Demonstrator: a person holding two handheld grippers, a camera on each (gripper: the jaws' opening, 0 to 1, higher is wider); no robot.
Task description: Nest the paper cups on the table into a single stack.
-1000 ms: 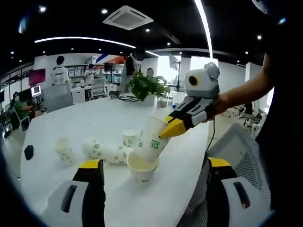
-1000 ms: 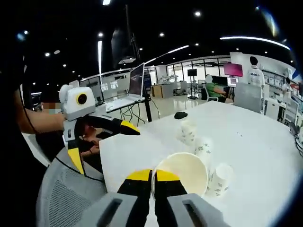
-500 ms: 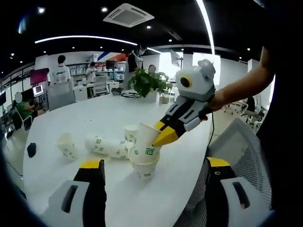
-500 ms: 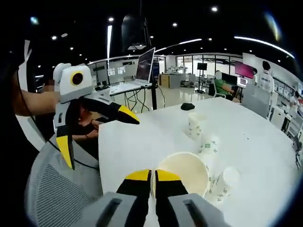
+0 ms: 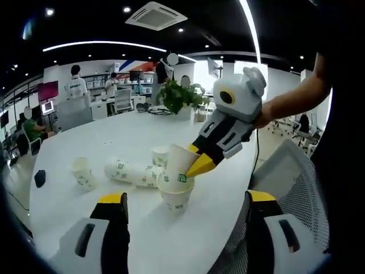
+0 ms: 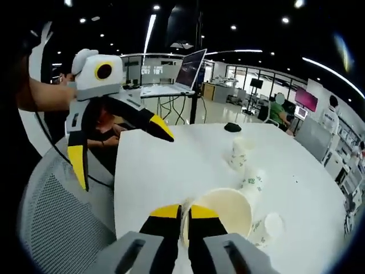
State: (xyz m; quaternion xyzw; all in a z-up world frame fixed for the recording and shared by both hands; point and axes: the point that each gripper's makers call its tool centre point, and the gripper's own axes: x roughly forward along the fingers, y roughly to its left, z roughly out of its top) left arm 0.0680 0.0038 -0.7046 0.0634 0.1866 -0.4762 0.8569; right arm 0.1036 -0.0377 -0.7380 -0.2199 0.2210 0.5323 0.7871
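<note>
Since a second ago the tilted paper cup (image 5: 178, 165) pinched by the right tool (image 5: 194, 166) sinks deeper into the upright cup (image 5: 175, 198) on the white table (image 5: 85, 148). The right tool's jaws press together on that cup's rim. The left tool (image 5: 182, 206) stands spread wide, holding nothing. A lying stack of cups (image 5: 130, 173) and a lone cup (image 5: 83, 173) rest nearby.

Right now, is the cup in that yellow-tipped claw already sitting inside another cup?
Partly in: the held paper cup, pinched at its rim by the right gripper, leans tilted in the upright cup below.
</note>
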